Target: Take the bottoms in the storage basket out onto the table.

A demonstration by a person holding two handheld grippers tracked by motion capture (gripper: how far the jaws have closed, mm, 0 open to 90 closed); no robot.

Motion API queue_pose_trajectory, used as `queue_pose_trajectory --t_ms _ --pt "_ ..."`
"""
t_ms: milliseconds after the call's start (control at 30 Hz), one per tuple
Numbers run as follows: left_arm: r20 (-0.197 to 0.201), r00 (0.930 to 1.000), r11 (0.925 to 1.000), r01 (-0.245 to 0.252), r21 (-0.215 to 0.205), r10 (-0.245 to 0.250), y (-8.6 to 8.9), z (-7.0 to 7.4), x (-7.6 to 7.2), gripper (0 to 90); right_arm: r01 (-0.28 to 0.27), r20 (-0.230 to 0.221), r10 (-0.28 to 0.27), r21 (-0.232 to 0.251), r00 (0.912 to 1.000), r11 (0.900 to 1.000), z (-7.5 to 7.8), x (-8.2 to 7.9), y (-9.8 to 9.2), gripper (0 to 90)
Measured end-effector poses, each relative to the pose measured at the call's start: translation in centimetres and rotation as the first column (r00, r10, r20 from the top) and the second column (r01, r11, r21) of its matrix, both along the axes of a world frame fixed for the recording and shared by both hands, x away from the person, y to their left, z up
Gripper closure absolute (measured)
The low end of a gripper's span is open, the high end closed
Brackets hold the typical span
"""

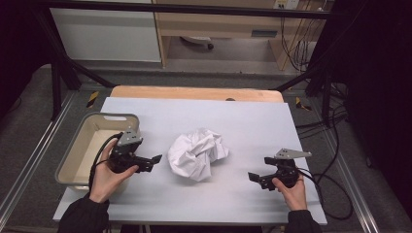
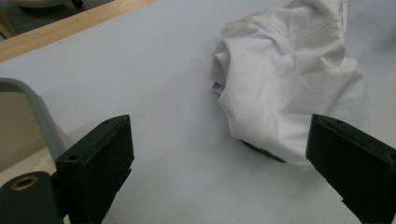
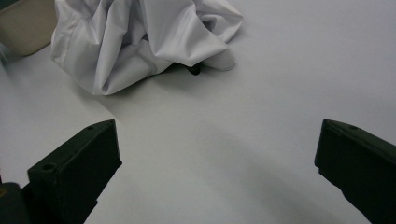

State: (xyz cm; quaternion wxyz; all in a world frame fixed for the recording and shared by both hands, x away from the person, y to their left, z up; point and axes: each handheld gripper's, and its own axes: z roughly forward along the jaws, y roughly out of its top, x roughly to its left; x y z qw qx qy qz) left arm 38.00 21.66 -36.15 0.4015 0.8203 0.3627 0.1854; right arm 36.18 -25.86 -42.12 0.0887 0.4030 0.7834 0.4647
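A crumpled white garment (image 1: 197,153) lies in a heap at the middle of the pale grey mat (image 1: 252,121). My left gripper (image 1: 151,164) rests just left of the heap, open, its jaws pointing at the cloth and apart from it. In the left gripper view the garment (image 2: 289,84) bulks ahead, closest to the right jaw, and the left gripper (image 2: 224,168) holds nothing. My right gripper (image 1: 260,169) sits open on the mat, well to the right of the heap. From the right gripper view the garment (image 3: 140,42) is far ahead of the right gripper (image 3: 217,172). A small dark piece (image 3: 194,70) peeks from under the cloth.
A beige tub with a grey rim (image 1: 114,116) stands at the mat's left edge, right beside my left hand; its rim (image 2: 42,116) is close to the left jaw. A wooden table edge (image 1: 194,92) runs behind the mat. Cables trail off at the right (image 1: 335,184).
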Motion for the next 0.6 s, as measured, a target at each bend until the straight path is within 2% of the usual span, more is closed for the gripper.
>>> queue_pose_trajectory --t_ms 367,433,600 --pt "0.011 0.9984 0.9984 -0.056 0.002 0.056 3.2 -0.4 -0.7 7.1 0.003 -0.003 -0.003 -0.001 1.0 1.0 0.0 0.0 0.0 0.7" --pt "0.011 0.9973 0.9973 -0.072 -0.01 0.072 3.7 -0.3 -0.8 7.2 0.004 -0.003 -0.004 -0.001 1.0 1.0 0.0 0.0 0.0 0.7" --pt "0.014 0.9974 0.9975 -0.071 -0.004 0.071 4.5 -0.5 -1.1 6.9 0.003 -0.003 -0.003 -0.003 1.0 1.0 0.0 0.0 0.0 0.7"
